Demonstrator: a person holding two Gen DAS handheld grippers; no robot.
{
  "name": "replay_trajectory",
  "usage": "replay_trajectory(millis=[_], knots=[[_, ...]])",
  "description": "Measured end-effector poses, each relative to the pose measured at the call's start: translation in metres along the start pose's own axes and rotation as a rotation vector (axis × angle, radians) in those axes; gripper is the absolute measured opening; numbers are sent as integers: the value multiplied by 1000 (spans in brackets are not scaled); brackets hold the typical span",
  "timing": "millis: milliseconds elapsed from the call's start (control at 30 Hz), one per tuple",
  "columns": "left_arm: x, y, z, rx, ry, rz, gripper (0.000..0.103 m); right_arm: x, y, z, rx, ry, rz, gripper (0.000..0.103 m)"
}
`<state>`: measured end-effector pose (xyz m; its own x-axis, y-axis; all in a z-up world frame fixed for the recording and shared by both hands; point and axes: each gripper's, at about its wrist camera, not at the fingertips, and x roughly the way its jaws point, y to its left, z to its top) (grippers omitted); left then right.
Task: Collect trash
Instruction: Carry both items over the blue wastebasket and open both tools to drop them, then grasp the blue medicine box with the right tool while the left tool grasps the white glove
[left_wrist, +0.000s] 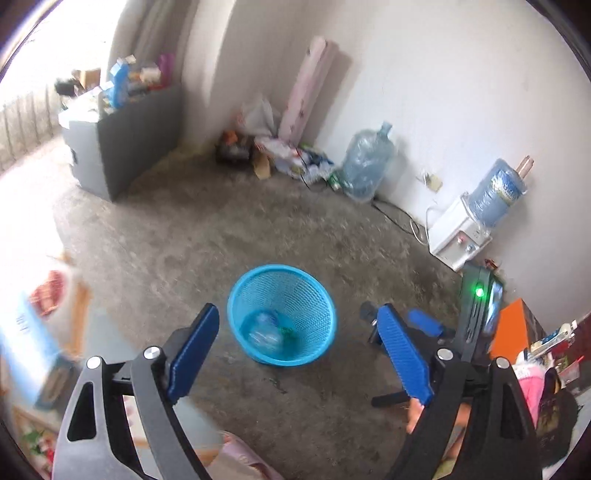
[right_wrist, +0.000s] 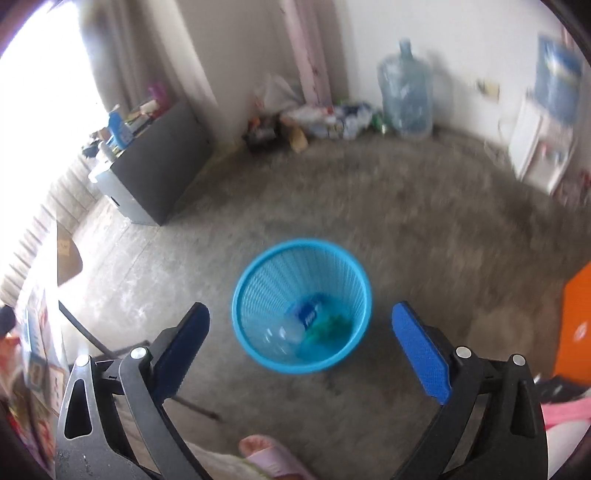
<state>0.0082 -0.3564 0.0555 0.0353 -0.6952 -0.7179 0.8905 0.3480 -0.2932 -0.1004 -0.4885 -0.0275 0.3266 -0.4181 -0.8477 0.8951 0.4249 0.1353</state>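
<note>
A blue mesh basket (left_wrist: 236, 295) (right_wrist: 243, 280) stands on the concrete floor below both grippers. Inside it lie a clear plastic bottle (left_wrist: 264, 332) (right_wrist: 295, 325) with a blue label and a green scrap (right_wrist: 328, 328). My left gripper (left_wrist: 298, 310) hangs open above the basket, tilted downward, with nothing between its blue pads. My right gripper (right_wrist: 300, 308) is also open and empty, looking down into the basket. In the left wrist view, the black housing with a green light (left_wrist: 479, 295) at the right belongs to the right-hand unit.
A grey cabinet (left_wrist: 122, 147) with clutter on top stands back left. A trash pile (left_wrist: 288, 155) fills the far corner beside a large water jug (left_wrist: 365, 162). A water dispenser (left_wrist: 461, 236) and an orange box (left_wrist: 511, 328) are on the right. A person's slippered foot (right_wrist: 269, 454) is near.
</note>
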Motion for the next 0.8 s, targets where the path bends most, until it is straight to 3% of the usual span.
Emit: replay_trajectory(millis=[200, 467, 600, 800], knots=[[-82, 24, -38, -23, -165, 162, 96, -41, 30, -5, -197, -155, 36, 95], [-165, 85, -88, -160, -302, 344, 96, -96, 51, -5, -249, -293, 210, 95], [-201, 113, -111, -205, -378, 418, 96, -106, 78, -3, -296, -271, 284, 95], [-225, 156, -118, -240, -421, 470, 96, -106, 135, -5, -395, -173, 452, 93]])
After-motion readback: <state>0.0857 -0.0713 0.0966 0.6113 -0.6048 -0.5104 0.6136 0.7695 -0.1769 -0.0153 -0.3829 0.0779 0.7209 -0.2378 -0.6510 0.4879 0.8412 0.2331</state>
